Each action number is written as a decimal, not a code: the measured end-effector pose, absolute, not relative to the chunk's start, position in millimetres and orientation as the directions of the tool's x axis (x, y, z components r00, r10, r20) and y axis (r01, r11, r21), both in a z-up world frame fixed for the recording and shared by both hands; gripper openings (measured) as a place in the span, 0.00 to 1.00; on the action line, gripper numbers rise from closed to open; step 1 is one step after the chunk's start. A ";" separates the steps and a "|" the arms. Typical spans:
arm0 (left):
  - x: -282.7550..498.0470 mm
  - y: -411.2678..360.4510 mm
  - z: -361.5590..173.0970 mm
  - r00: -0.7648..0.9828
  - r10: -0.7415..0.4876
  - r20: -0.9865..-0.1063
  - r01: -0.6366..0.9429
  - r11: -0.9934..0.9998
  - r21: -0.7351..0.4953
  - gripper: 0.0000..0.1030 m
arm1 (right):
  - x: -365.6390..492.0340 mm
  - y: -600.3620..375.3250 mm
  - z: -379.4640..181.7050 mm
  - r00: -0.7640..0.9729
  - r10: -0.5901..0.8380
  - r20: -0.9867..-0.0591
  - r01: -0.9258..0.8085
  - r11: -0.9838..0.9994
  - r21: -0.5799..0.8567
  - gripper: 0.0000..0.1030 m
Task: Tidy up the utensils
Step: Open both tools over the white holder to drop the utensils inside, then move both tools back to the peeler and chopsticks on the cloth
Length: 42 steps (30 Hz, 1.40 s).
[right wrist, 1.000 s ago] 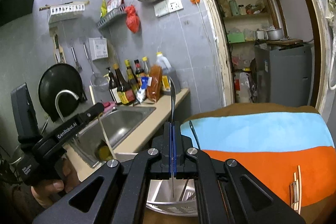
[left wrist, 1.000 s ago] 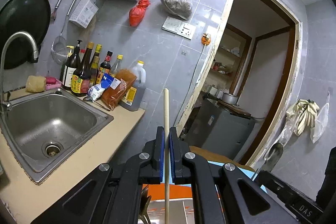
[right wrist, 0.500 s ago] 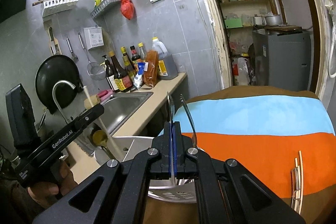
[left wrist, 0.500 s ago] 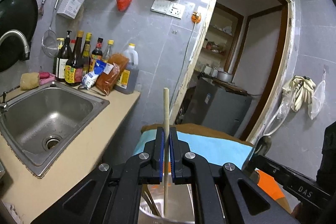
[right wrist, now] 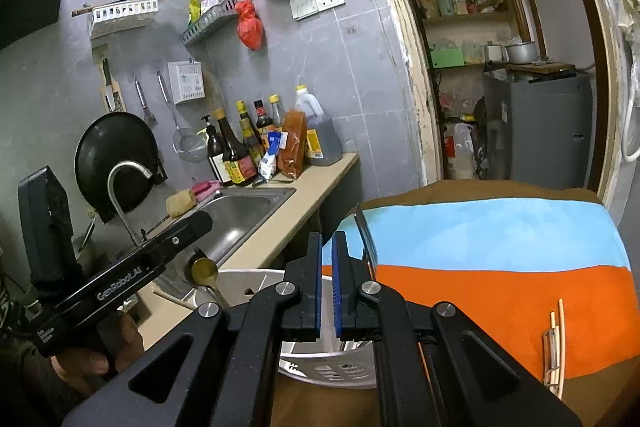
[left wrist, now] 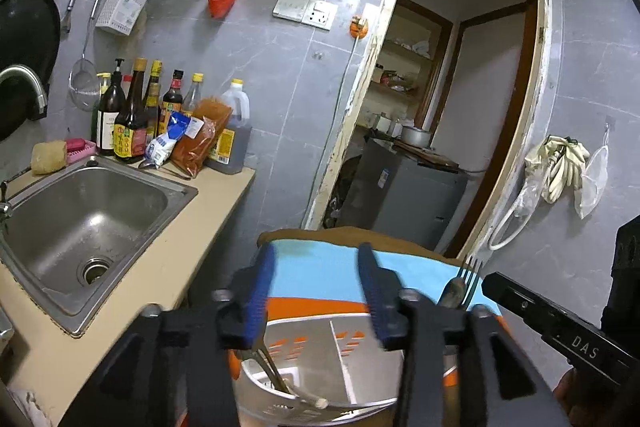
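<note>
A white utensil holder with compartments (left wrist: 320,367) stands on the striped cloth, just under both grippers; it also shows in the right wrist view (right wrist: 256,281). My left gripper (left wrist: 318,287) is open and empty above it. A chopstick (left wrist: 288,383) lies inside the holder. My right gripper (right wrist: 327,255) is slightly open and empty. A fork (left wrist: 466,279) stands in the holder; its metal tines (right wrist: 364,231) rise just right of my right gripper. A gold spoon (right wrist: 206,273) stands in the holder's left side. More chopsticks (right wrist: 554,339) lie on the cloth at right.
The striped blue and orange cloth (right wrist: 500,247) covers the table. A steel sink (left wrist: 80,219) and beige counter lie to the left, with sauce bottles (left wrist: 132,119) at the wall. A doorway (left wrist: 440,107) opens behind.
My left gripper opened and dropped its chopstick into the holder. My right gripper let go of the fork, which now stands in the holder. Both grippers moved toward the holder.
</note>
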<state>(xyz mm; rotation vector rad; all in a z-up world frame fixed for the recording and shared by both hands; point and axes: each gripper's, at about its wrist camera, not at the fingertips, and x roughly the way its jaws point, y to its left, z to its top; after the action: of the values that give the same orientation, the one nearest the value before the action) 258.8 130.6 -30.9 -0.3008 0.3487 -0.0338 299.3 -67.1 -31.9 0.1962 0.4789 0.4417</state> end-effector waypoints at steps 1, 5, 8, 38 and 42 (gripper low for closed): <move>258.9 130.4 -29.9 0.940 -0.086 -0.330 -0.018 0.954 -0.300 0.44 | 298.0 -68.2 -31.0 0.799 0.451 -0.399 -0.361 0.889 0.282 0.04; 256.0 126.0 -22.8 0.942 -0.083 -0.326 -0.017 0.956 -0.292 0.51 | 291.7 -76.1 -22.1 0.816 0.431 -0.385 -0.348 0.898 0.267 0.04; 253.3 120.2 -16.9 0.944 -0.076 -0.319 -0.015 0.961 -0.275 0.57 | 286.1 -85.2 -15.4 0.832 0.411 -0.373 -0.334 0.907 0.255 0.04; 227.5 -24.7 -2.2 0.937 -0.119 -0.328 0.082 0.989 -0.125 0.99 | 212.5 -253.9 20.0 0.946 0.121 -0.299 -0.079 0.986 0.148 0.91; 225.8 -51.1 -3.6 0.936 -0.124 -0.329 0.093 0.990 -0.109 0.99 | 207.5 -277.7 24.0 0.952 0.096 -0.292 -0.061 0.990 0.125 0.96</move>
<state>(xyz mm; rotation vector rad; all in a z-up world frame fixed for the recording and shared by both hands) 225.8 -51.1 -3.6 -0.0926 0.3422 -0.1107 207.5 -277.7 24.0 0.1156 0.3022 0.0801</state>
